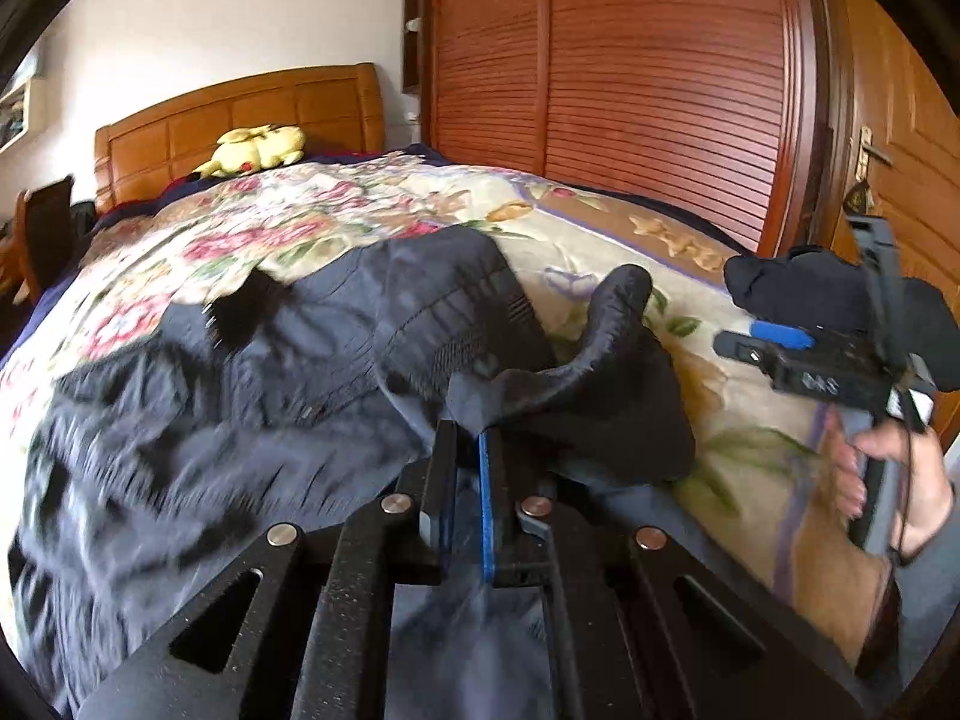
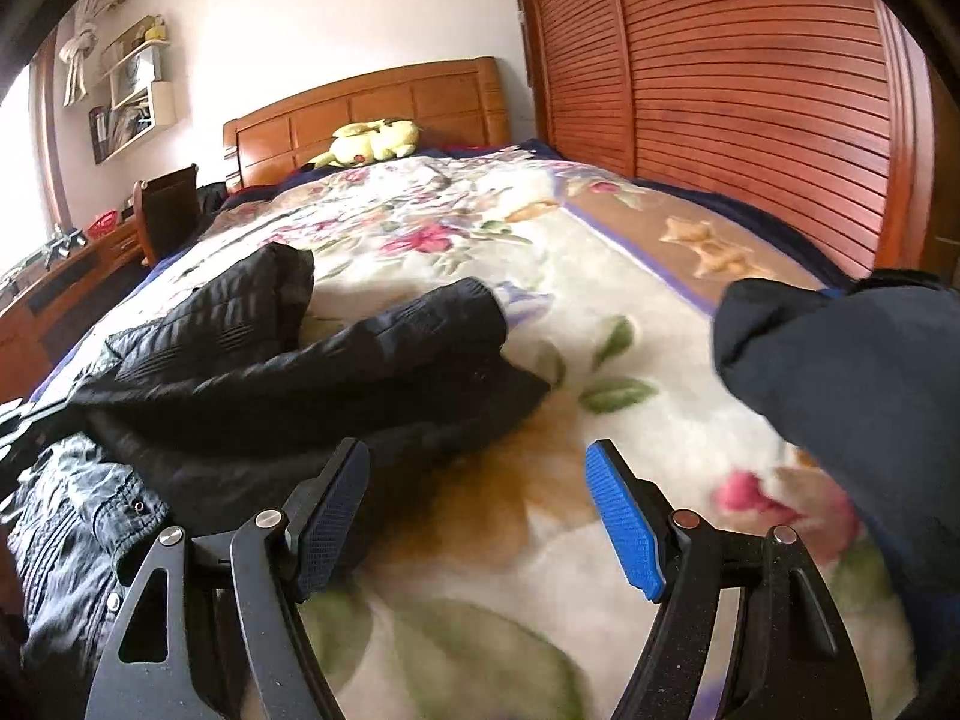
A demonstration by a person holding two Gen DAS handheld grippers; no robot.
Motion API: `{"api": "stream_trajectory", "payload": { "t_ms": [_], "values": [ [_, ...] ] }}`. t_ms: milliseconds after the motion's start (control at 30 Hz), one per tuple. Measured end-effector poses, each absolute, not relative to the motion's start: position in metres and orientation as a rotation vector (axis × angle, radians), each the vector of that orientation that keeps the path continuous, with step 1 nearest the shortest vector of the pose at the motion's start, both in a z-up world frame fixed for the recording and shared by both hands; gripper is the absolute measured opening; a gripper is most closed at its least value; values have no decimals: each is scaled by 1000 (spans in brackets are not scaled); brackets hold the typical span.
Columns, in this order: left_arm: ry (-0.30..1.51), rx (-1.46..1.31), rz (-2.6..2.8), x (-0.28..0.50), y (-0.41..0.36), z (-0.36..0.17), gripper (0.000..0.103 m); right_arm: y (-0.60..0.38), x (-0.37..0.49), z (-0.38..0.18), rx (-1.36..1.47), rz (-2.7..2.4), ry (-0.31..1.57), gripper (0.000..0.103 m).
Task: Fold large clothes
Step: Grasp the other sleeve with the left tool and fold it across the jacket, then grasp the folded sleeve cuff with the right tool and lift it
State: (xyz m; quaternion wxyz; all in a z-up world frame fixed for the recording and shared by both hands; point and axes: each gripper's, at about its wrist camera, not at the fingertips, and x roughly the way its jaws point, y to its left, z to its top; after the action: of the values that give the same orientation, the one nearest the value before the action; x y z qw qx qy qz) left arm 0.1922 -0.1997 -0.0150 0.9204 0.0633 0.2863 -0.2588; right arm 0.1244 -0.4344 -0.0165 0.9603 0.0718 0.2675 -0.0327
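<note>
- I see the black quilted jacket (image 2: 288,372) crumpled at nine o'clock on the floral blanket (image 2: 540,312) of the bed.
- My left gripper (image 1: 467,438) has its jaws clenched on a fold of the jacket's dark fabric.
- My right gripper (image 2: 477,516) jaws stand released, nothing between them.

The right tool (image 2: 477,516) gapes above the floral blanket (image 2: 540,276), black jacket (image 2: 300,372) beside it.
</note>
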Motion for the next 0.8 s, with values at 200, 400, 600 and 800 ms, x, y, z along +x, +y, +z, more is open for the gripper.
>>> {"api": "stream_trajectory", "payload": {
  "t_ms": [200,400,600,800],
  "values": [
    [522,104,-484,161,-145,-6,11,-427,149,-21,194,-34,557,76],
    [479,97,-426,148,-104,-6,47,-414,169,-28,137,-53,595,76],
    [490,90,-425,151,-83,-18,83,-410,181,-30,157,-56,615,76],
    [504,94,-409,150,-70,-26,83,-405,191,-41,147,-48,664,76]
  ]
}}
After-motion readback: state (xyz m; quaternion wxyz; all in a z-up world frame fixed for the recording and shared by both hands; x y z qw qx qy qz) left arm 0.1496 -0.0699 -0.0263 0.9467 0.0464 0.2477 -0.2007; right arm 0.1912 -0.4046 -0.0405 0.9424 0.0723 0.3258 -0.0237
